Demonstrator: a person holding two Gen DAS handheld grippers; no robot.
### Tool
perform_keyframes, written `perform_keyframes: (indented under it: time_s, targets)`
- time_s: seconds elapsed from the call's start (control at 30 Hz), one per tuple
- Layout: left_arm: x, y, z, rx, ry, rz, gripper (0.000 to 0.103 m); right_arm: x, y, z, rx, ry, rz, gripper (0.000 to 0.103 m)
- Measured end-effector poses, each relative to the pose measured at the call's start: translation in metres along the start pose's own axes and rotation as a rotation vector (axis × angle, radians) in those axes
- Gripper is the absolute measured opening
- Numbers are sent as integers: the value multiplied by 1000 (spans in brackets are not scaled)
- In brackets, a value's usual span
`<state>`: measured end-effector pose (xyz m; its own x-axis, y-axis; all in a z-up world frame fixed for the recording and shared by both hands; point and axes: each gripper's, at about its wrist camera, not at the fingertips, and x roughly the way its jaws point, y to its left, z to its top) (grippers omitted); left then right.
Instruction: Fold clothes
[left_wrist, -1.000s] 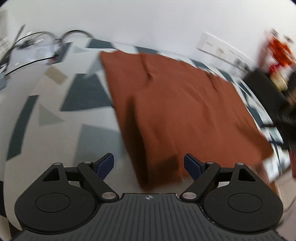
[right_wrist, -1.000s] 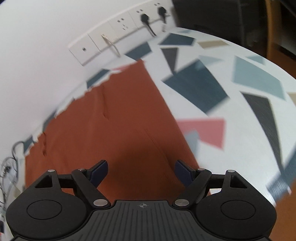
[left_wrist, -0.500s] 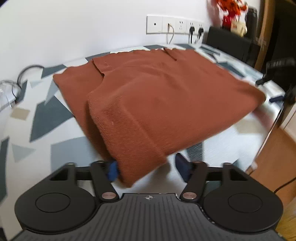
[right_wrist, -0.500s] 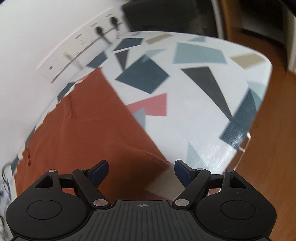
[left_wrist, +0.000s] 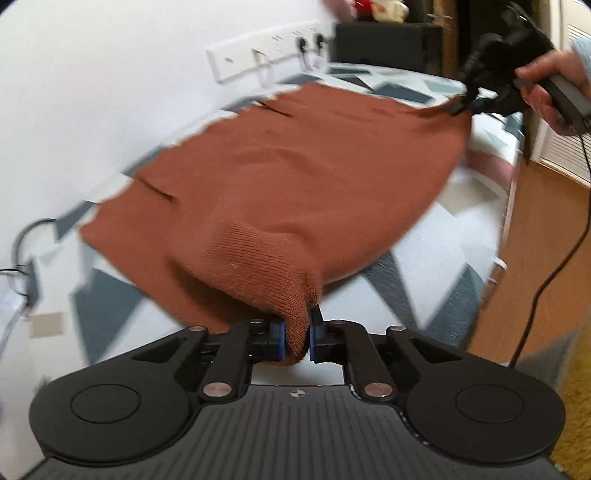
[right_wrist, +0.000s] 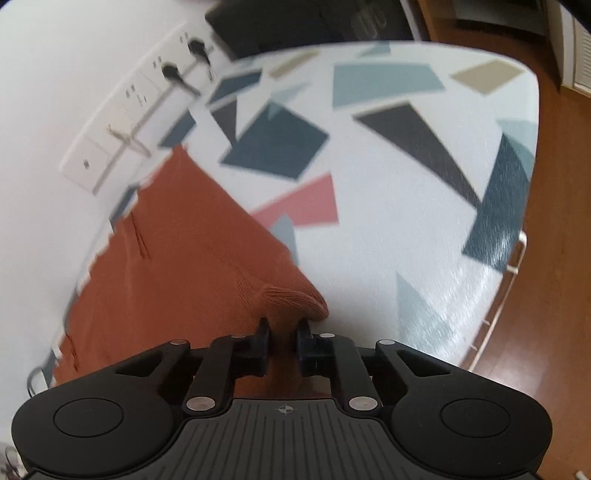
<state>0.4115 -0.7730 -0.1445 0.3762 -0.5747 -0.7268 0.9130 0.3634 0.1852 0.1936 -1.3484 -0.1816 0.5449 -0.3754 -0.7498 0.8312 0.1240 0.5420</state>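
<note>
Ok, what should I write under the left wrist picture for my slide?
Left gripper and right gripper each pinch a corner of the rust-brown sweater on the patterned table.

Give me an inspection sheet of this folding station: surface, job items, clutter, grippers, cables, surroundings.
Surface: table with a white cloth printed in blue, grey and pink shapes.
Job items: rust-brown sweater, lying spread on the table, two near corners lifted.
Clutter: nothing seen on the table apart from the sweater.
Grippers: left gripper has just closed its jaws on one sweater corner; right gripper has just closed on another, held by a hand.
Cables: black cord hanging from the right gripper; plugs in the wall sockets; loose wires at the table's far left.
Surroundings: white wall, wooden floor.
</note>
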Motion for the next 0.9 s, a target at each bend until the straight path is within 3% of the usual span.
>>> perform_keyframes:
  time_s: [0.13, 0.23, 0.4, 0.47, 0.5, 0.6, 0.7, 0.8, 0.9]
  targets:
    - [-14, 30, -5, -115, 3, -6, 10, -24, 18, 0, -90, -129, 41, 9]
    - [-4, 26, -21, -177, 54, -46, 10, -19, 13, -1, -86, -95, 16, 9]
    - [2, 11, -41, -184, 119, -62, 14, -10, -7, -12, -86, -71, -60, 9]
    - [-2, 14, -44, -213, 132, -59, 19, -10, -12, -16, -80, -70, -67, 10]
    - [-2, 17, -45, -232, 147, -48, 26, -10, -14, -16, -73, -68, -67, 10]
    - [-8, 32, -48, -331, 157, 3, 59, -13, -11, -17, -72, -73, -69, 10]
    - [-17, 49, -46, -506, 112, 4, 61, -13, -11, -16, -59, -69, -71, 11]
    - [-26, 59, -39, -697, 48, -12, 67, -16, -13, -14, -29, -59, -75, 24]
    - [-33, 56, -34, -811, -9, 6, 71, -22, -14, -13, -28, -72, -82, 33]
